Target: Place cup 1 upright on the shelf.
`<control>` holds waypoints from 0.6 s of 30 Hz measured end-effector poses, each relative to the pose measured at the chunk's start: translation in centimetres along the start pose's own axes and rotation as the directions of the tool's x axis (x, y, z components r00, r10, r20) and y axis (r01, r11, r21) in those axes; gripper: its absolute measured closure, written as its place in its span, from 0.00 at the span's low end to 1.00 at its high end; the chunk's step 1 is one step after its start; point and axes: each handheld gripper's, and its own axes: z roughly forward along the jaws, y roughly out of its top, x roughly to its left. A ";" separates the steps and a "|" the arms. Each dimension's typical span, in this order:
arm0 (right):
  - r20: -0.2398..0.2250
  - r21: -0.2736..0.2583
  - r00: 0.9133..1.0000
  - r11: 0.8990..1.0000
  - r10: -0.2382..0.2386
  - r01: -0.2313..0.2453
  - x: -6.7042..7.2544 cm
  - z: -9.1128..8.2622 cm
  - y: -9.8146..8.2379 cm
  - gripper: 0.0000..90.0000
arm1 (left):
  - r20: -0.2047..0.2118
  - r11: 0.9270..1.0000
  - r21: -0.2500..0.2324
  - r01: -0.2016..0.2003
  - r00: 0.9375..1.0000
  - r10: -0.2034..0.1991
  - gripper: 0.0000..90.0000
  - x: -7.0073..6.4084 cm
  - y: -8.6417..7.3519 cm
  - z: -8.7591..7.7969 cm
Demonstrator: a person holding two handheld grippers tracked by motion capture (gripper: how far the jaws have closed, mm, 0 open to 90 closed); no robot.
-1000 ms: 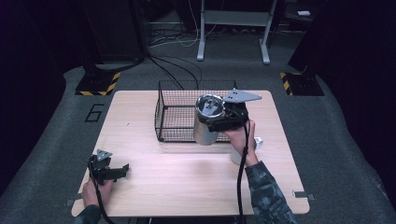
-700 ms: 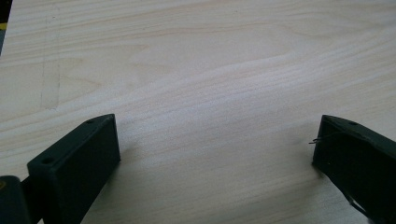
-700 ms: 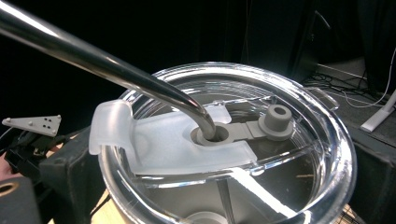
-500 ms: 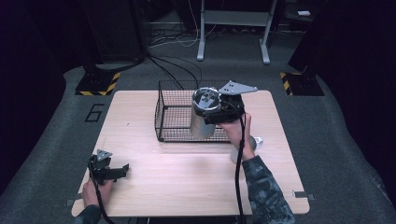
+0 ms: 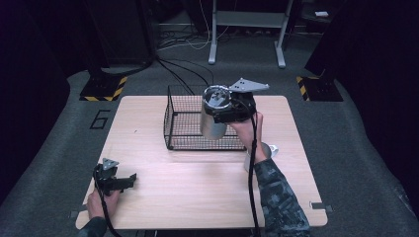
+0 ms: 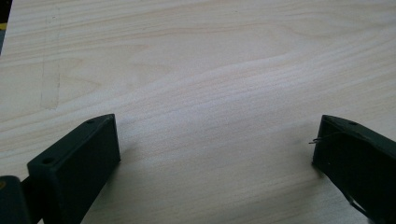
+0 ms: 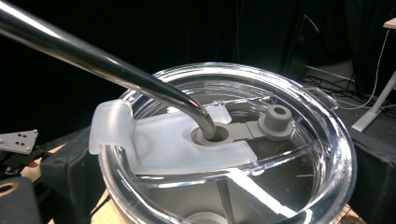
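The steel tumbler (image 5: 213, 118), with clear lid (image 7: 224, 154) and metal straw (image 7: 107, 65), hangs in the right gripper (image 5: 232, 109), jaws clamped on its sides, above the wire basket's (image 5: 184, 129) right end. Lower it upright, clearing the rim. Left gripper (image 5: 118, 181) rests near-left, jaws wide.

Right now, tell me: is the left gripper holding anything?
No, the left gripper rests on the bare table with its jaws wide apart and nothing between them.
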 end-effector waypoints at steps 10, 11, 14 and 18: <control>0.009 0.001 1.000 1.000 0.007 -0.007 -0.4 1.3 0.5 0.04 | 0.000 1.000 0.000 0.000 1.000 0.000 0.01 0.0 0.0 0.0; 0.009 0.004 1.000 1.000 0.012 -0.012 -0.4 1.3 0.6 0.04 | 0.000 1.000 0.000 0.000 1.000 0.000 0.00 0.0 0.0 0.0; 0.012 0.005 1.000 1.000 0.004 -0.004 -0.4 1.8 0.8 0.04 | 0.000 1.000 0.000 -0.001 1.000 0.001 0.01 0.0 0.0 0.0; 0.011 0.004 1.000 1.000 0.007 -0.007 -0.5 2.4 1.0 0.04 | -0.001 1.000 0.000 -0.001 1.000 0.001 0.00 0.0 0.0 0.0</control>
